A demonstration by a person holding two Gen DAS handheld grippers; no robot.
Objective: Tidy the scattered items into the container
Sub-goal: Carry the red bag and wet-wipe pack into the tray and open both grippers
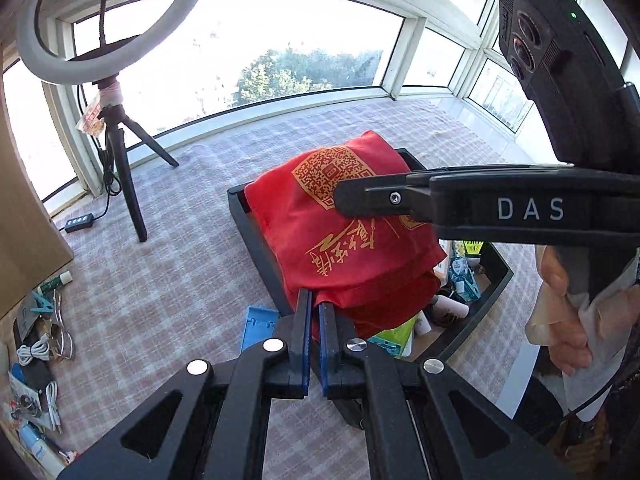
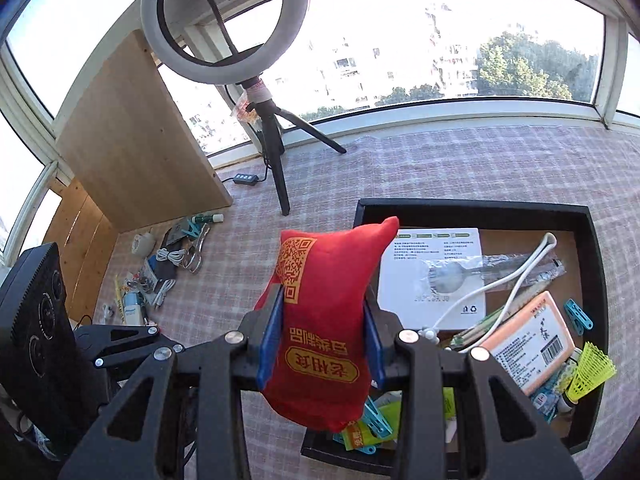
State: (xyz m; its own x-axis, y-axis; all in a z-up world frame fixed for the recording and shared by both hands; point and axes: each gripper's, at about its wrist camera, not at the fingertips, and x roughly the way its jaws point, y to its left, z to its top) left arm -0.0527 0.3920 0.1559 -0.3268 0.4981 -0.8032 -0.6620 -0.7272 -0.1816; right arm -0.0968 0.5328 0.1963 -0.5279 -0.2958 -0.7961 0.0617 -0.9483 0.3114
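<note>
Right wrist view: the right gripper [image 2: 322,332] has its blue-lined jaws pressed against both sides of a red cloth pouch [image 2: 324,320] printed with gold characters and a QR code, held at the left edge of a black tray [image 2: 596,280]. The pouch hides part of the tray. Inside lie a white booklet [image 2: 432,280], a white cable [image 2: 516,280], a pink box [image 2: 532,340], blue clips and a yellow shuttlecock [image 2: 592,372]. Left of the tray, scattered cables and small items [image 2: 160,276] lie on the checked cloth [image 2: 440,164] below a wooden board [image 2: 132,144]. A ring light [image 2: 224,24] on a tripod stands behind.

Left wrist view: the left gripper [image 1: 315,312] has its jaws nearly closed, a thin gap between them, with nothing visibly held, its tips just at the pouch's lower edge.
</note>
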